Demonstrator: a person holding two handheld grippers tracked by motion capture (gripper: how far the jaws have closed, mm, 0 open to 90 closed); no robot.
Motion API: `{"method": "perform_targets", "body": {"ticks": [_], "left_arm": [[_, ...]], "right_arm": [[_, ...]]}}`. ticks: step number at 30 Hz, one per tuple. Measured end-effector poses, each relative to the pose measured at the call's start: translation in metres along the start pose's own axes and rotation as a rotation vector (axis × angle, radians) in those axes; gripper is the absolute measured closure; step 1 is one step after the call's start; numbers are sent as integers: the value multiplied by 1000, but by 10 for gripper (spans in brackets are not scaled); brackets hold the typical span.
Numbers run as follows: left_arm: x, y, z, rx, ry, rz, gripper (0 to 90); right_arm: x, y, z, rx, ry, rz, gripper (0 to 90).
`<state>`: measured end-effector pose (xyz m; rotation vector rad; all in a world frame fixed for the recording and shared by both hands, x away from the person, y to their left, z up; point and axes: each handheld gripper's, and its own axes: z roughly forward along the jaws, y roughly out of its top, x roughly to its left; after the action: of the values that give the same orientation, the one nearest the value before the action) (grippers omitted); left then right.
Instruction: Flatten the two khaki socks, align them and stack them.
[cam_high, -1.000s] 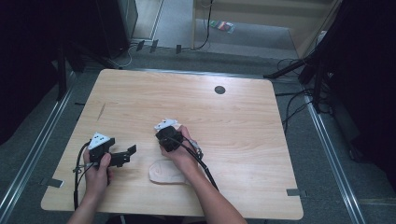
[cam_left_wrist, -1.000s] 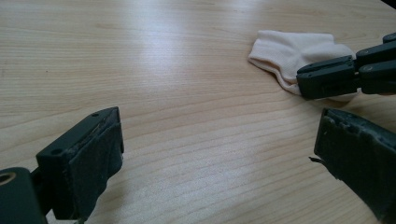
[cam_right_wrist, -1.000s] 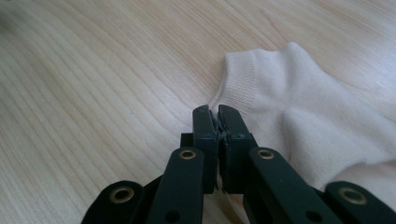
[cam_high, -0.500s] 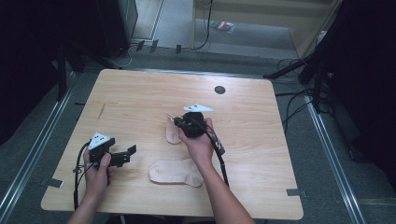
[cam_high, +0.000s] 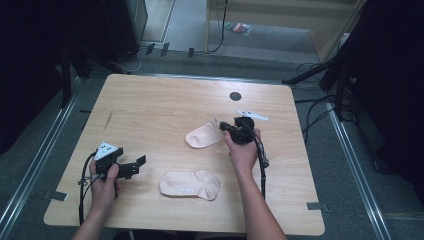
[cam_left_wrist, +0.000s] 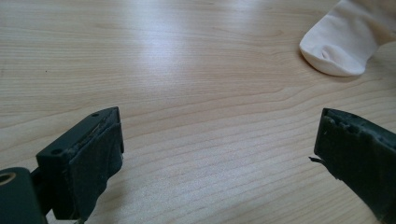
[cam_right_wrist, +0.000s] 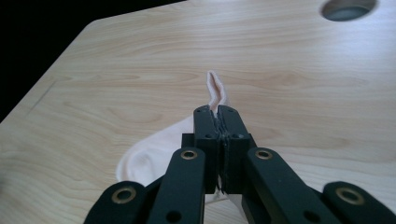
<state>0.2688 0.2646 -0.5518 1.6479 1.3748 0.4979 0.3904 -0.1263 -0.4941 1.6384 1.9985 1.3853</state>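
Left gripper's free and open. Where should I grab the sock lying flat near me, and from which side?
Take the near sock at its left end, the one nearest the left gripper, whose jaws stand wide open. It lies flat and lengthwise across the table, so probably come in low from the left and pinch the edge; I cannot tell whether that end is cuff or toe.

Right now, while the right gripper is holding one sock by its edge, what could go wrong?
1. The right gripper is shut on only a thin edge of the held sock, so the fabric may slip out if it is pulled quickly.
2. The rest of that sock lies on the table; it could drag and bunch up.
3. The other sock lies flat near the person's right forearm, which might brush it out of place.
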Motion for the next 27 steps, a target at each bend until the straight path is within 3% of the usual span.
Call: {"method": "perform_targets", "body": {"ticks": [5,8,12,15,17,20,23,25,27], "left_arm": [[0,0,0,1,1,-1,18],[0,0,0,1,1,-1,18],[0,0,0,0,1,-5,18],[0,0,0,1,-1,-3,18],[0,0,0,-3,9,-8,39],[-2,0,1,-2,37,-1,81],[-2,2,1,6,77,-4,87],[-3,3,0,1,123,-5,163],[-4,6,0,-5,141,13,164]], "right_arm": [[-29,-7,-1,14,-65,44,882],[-44,-13,1,16,-148,51,847],[-59,-20,2,20,-260,4,718],[-60,-21,-6,-26,-315,-29,668],[-56,-22,-9,-53,-315,-48,665],[-48,-24,-10,-36,-291,-106,656],[-48,-25,-10,-26,-273,-107,651],[-51,-26,-12,-27,-267,-86,643],[-54,-27,-14,-30,-254,-79,635]]}}
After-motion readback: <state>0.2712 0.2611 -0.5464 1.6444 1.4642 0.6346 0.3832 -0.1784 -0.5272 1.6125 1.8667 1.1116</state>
